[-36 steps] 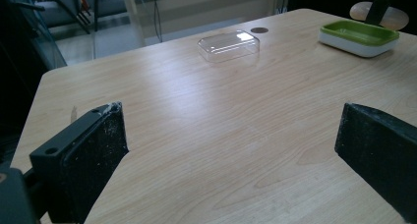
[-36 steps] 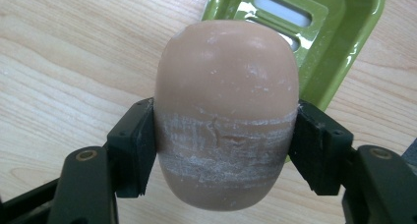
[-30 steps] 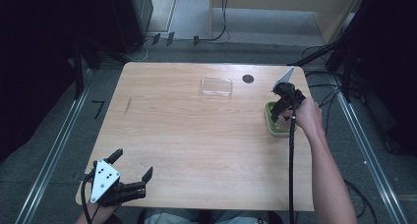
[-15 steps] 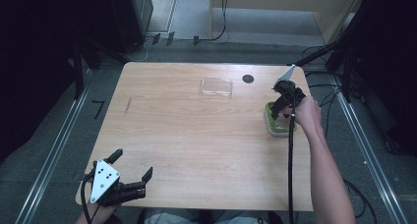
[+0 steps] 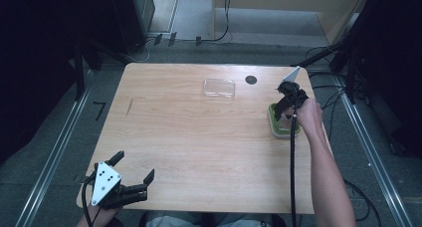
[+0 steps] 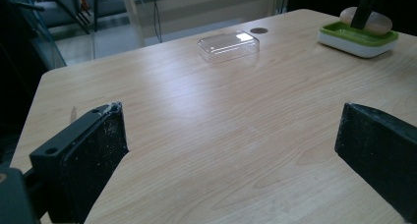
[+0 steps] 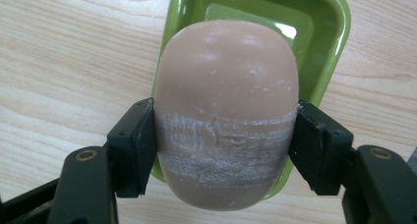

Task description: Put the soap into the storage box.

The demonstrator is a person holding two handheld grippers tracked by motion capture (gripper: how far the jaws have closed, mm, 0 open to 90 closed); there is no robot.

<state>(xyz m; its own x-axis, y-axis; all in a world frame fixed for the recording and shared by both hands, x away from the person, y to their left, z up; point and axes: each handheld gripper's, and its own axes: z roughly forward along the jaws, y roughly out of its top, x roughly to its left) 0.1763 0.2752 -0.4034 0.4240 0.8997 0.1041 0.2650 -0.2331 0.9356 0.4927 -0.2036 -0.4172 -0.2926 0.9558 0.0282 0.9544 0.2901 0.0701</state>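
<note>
While the right claw (image 7: 223, 150) pinched the soap (image 7: 226, 111) over the dish (image 7: 324, 52), the left claw (image 5: 130, 179) (spread) idled; next, probably, a gentle lowering and release.

overhead view, two close tongs-mounted views, shared table (image 5: 199, 137)

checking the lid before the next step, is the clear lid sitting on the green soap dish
No, the clear lid lies alone on the table, well apart from the green soap dish.
</note>
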